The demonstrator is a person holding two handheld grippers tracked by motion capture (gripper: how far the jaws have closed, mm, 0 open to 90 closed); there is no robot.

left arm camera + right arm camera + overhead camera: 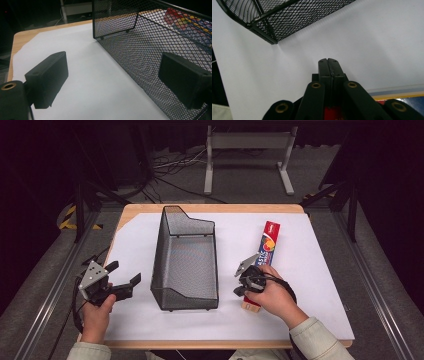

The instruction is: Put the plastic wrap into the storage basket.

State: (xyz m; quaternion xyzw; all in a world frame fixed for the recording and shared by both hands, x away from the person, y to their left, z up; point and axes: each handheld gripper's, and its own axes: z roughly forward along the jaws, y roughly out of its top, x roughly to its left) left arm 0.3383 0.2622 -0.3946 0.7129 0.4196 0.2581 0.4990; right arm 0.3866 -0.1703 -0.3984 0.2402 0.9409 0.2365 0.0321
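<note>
A black wire-mesh basket (161, 251) stands empty in the middle of the white sheet. To its right lies a long red and blue foil box (267, 242), lengthwise away from me. My right gripper (238, 291) hovers at the box's near end, jaws pressed together with nothing between them (328, 62); the box's edge (397, 95) runs just under and beside it. My left gripper (124, 273) rests left of the basket, jaws wide apart and empty (120, 75). The basket's side wall (140, 47) is right by one jaw, and the box (185, 22) shows through the mesh.
A white sheet (310, 270) covers most of the wooden table (150, 208). The basket's near corner (277, 15) lies ahead of the right gripper. Beyond the table stand a metal frame (247, 150) and loose cables on the floor.
</note>
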